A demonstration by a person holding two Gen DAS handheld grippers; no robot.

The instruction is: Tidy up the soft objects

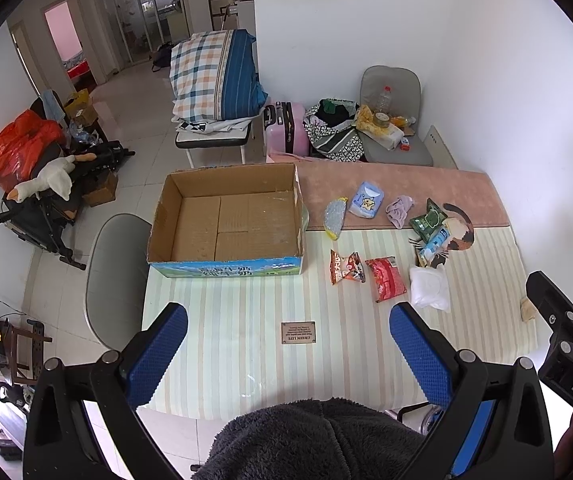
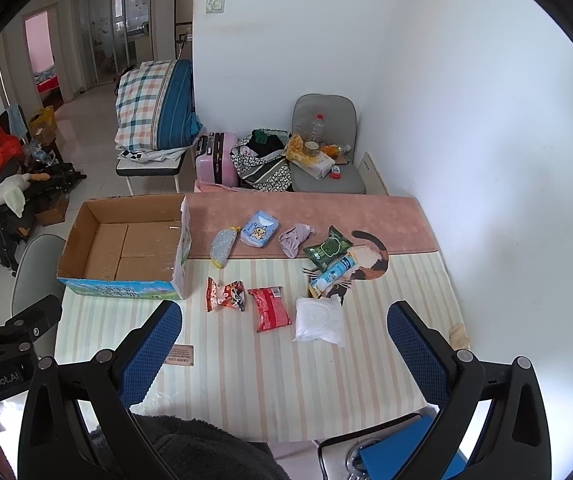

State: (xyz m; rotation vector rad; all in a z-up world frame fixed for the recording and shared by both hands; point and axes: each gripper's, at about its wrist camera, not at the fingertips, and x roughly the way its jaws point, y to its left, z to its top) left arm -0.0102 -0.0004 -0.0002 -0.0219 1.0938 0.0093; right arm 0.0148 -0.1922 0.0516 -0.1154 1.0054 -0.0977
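An empty open cardboard box [image 1: 226,220] [image 2: 126,244] stands at the table's left. Right of it lie soft packs: a grey-yellow sponge [image 1: 335,216] [image 2: 222,245], a blue tissue pack [image 1: 365,199] [image 2: 259,229], a lilac cloth [image 1: 399,209] [image 2: 295,237], a green pouch [image 1: 428,220] [image 2: 327,249], a blue-white tube pack [image 2: 336,272], a snack bag [image 1: 346,267] [image 2: 226,295], a red pack [image 1: 386,278] [image 2: 271,307] and a white pack [image 1: 429,287] [image 2: 320,320]. My left gripper [image 1: 288,352] and right gripper [image 2: 284,350] hover open and empty above the near table edge.
A striped mat [image 1: 246,320] covers the table, a pink cloth [image 1: 406,184] its far strip. A small brown label [image 1: 298,333] lies on the mat. Grey chairs [image 1: 114,272] stand to the left and behind [image 1: 394,120]. A wall closes the right side.
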